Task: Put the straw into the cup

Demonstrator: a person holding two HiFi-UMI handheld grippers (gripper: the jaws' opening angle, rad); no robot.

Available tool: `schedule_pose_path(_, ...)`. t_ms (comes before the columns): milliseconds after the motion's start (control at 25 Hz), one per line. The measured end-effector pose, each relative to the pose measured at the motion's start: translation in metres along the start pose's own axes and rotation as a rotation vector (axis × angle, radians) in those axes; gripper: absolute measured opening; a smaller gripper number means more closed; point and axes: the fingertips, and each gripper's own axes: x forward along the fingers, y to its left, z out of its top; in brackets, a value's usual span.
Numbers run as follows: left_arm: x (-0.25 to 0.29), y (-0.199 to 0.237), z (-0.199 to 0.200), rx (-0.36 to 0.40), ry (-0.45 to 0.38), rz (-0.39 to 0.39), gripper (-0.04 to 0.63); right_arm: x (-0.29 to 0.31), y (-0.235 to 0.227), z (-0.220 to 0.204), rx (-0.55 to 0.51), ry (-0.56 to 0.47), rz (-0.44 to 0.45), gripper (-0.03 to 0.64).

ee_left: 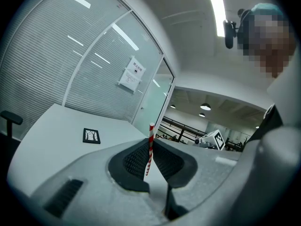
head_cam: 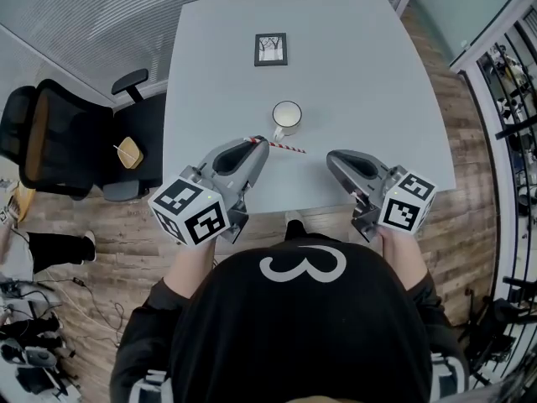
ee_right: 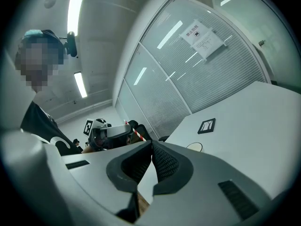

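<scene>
The left gripper (head_cam: pixel 256 142) is pinching a light, probably crushable red-and-white striped paper straw (head_cam: pixel 284 146) near one end, while the right gripper (head_cam: pixel 332 157) is sitting closed and empty.

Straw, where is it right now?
In the head view the straw is pinched in the left gripper, near the middle, sticking out rightward over the table just on the person's side of the white cup.

My left gripper (head_cam: pixel 258 142) hides one end of the straw (head_cam: pixel 286 147); my right gripper (ee_right: pixel 151 144) covers most of the cup (ee_right: pixel 194 147).
</scene>
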Motion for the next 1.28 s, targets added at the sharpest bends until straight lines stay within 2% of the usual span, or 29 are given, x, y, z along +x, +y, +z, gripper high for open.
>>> schedule_pose_path(600, 0.039, 0.053, 0.016, 0.001, -0.002, 0.034, 0.034, 0.034, -0.049, 0.011, 0.029, 0.02, 0.005, 0.014)
schedule_pose_path(1280, 0.064, 0.095, 0.004, -0.014, 0.034, 0.079, 0.034, 0.052, -0.081, 0.005, 0.065, 0.052, 0.002, 0.014)
